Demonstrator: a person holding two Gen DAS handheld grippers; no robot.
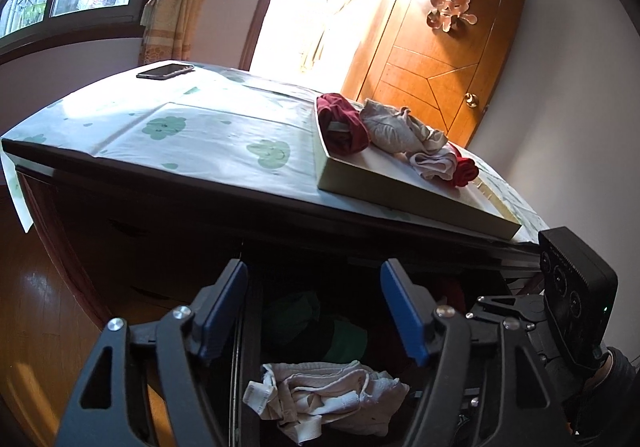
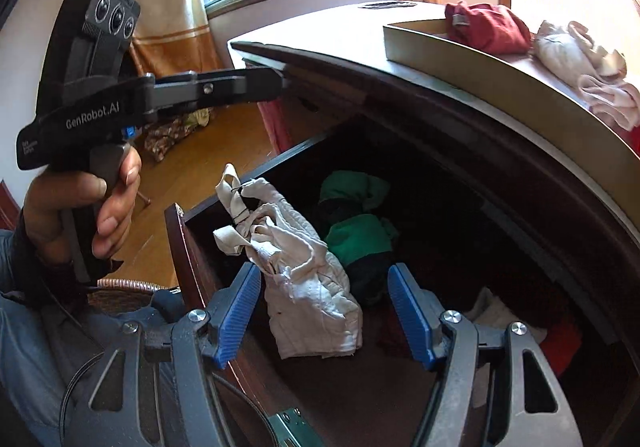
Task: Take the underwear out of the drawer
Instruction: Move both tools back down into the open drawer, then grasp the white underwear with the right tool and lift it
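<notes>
Both released: left hand-held gripper (image 1: 314,311), right hand-held gripper (image 2: 324,311), nothing clamped. White underwear (image 2: 296,267) bunched in open drawer (image 2: 188,243), below right pads. Risks: snagging 2 garments, green piece (image 2: 356,223) touching; catching drawer edge.

cream-white underwear (image 2: 304,279) in the dark brown drawer (image 2: 192,247) — a green garment (image 2: 356,231) at its two o'clock; white cloth (image 1: 200,127) printed with green clouds — blue pads (image 2: 240,311).
</notes>
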